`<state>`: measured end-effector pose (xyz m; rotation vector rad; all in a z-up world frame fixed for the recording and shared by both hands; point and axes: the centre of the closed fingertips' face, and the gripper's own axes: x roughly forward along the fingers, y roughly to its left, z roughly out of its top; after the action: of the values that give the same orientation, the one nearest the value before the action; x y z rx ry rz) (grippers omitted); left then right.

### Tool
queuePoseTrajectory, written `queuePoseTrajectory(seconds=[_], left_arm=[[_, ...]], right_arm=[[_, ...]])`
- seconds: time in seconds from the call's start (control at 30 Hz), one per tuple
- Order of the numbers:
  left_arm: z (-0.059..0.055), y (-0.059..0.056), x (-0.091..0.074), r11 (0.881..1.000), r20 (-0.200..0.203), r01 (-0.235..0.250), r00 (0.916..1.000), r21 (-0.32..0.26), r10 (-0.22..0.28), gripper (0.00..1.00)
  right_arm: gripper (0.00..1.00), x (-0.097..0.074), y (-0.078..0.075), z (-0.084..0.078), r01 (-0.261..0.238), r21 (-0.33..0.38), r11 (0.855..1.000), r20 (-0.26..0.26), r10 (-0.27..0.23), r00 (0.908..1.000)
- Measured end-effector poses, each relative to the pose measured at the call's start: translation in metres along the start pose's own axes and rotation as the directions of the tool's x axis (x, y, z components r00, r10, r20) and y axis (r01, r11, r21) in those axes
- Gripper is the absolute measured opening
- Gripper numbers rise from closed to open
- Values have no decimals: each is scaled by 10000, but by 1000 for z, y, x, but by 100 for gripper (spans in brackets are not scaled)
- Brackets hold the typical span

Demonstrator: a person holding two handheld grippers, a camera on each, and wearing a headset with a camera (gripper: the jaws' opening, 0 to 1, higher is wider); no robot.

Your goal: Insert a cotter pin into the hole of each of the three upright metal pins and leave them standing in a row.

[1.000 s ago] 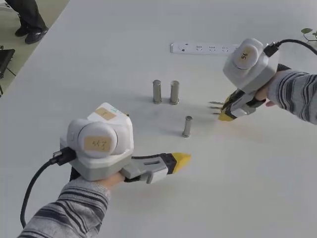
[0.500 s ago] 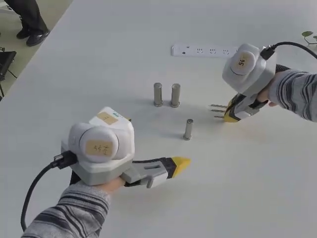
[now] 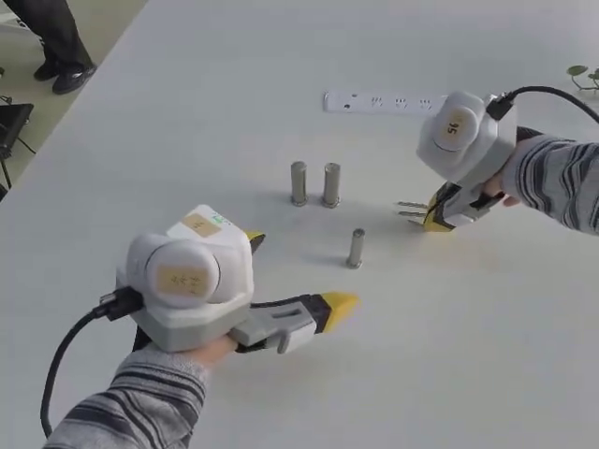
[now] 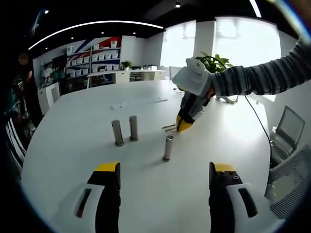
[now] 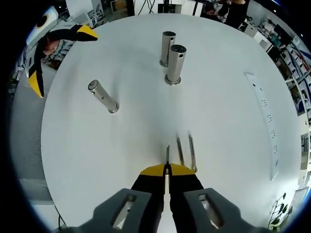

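Three metal pins stand upright on the white table: two side by side [image 3: 299, 182] [image 3: 331, 184] and a third [image 3: 356, 248] nearer and to their right. In the right gripper view the pair [image 5: 174, 63] is far ahead and the third pin [image 5: 103, 96] is ahead on the left. My right gripper [image 5: 166, 166] is shut on a thin cotter pin [image 5: 167, 151] that lies on the table. Two more cotter pins [image 5: 186, 149] lie just right of it. My left gripper [image 4: 165, 167] is open, with nothing between its jaws, short of the third pin [image 4: 167, 148].
A white power strip [image 3: 384, 101] lies at the table's far side, behind the pins. A plant [image 3: 585, 73] sits at the right edge. A person's feet [image 3: 56, 47] stand on the floor beyond the table's left edge. Bare tabletop surrounds the pins.
The head camera has shifted a little. The right gripper has stayed at the cotter pins, rising slightly at its rear. The left gripper has hardly moved.
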<state>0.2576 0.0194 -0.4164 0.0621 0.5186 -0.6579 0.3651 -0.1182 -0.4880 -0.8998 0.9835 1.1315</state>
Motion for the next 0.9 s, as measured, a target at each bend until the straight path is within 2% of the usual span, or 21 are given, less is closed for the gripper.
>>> queuePoseTrajectory(seconds=[0.13, 0.27, 0.3, 0.33, 0.43, 0.47, 0.57, 0.6, 0.63, 0.73, 0.77, 0.8, 0.83, 0.9], left_arm=[[3, -3, 0, 9998, -55, 198, 9998, 48, -197, 62], [8, -4, 2, 9993, -99, 334, 9994, 159, -332, 56], [10, -5, 3, 9992, -71, 372, 9993, 151, -371, 53], [15, -6, 3, 9989, 128, 476, 9988, 56, -476, 51], [23, -8, 4, 9980, 238, 618, 9978, -149, -615, 48], [25, -9, 5, 9979, 247, 627, 9977, -152, -624, 47], [29, -10, 6, 9973, 131, 706, 9974, -196, -703, 43], [31, -9, 7, 9968, 99, 723, 9974, -350, -720, 42], [31, -10, 7, 9964, 86, 753, 9971, -385, -750, 41], [36, -9, 11, 9932, 64, 861, 9963, -780, -859, 36], [37, -9, 12, 9928, 42, 870, 9962, -828, -870, 34], [38, -8, 12, 9924, 2, 830, 9965, -912, -834, 32], [39, -8, 13, 9912, -74, 830, 9964, -1034, -842, 32], [44, -10, 15, 9862, 11, 935, 9955, -1368, -943, 28]], right_arm=[[0, -9, -8, 5, 399, 149, 9991, 635, -408, 9972], [0, -19, -11, 13, 818, 5, 9967, 1325, -811, 9879], [0, -23, -15, 15, 876, -73, 9961, 1479, -856, 9853], [0, -25, -13, 18, 919, -158, 9956, 1626, -882, 9827], [0, -35, 2, 34, 1011, -638, 9928, 2544, -817, 9636], [0, -39, 6, 39, 1245, -943, 9877, 2832, -932, 9545], [0, -48, 15, 50, 1688, -1606, 9725, 3291, -1085, 9381], [0, -51, 19, 56, 1936, -1872, 9631, 3570, -1169, 9268], [0, -53, 24, 57, 1895, -1924, 9628, 3560, -1115, 9278], [0, -61, 34, 68, 2340, -2567, 9377, 3872, -1220, 9139], [0, -63, 36, 71, 2402, -2585, 9357, 3949, -1245, 9102], [0, -65, 38, 74, 2469, -2630, 9327, 4068, -1249, 9049], [0, -69, 42, 79, 2615, -2719, 9261, 4299, -1263, 8940], [0, -74, 48, 86, 2775, -2943, 9146, 4556, -1210, 8819]])
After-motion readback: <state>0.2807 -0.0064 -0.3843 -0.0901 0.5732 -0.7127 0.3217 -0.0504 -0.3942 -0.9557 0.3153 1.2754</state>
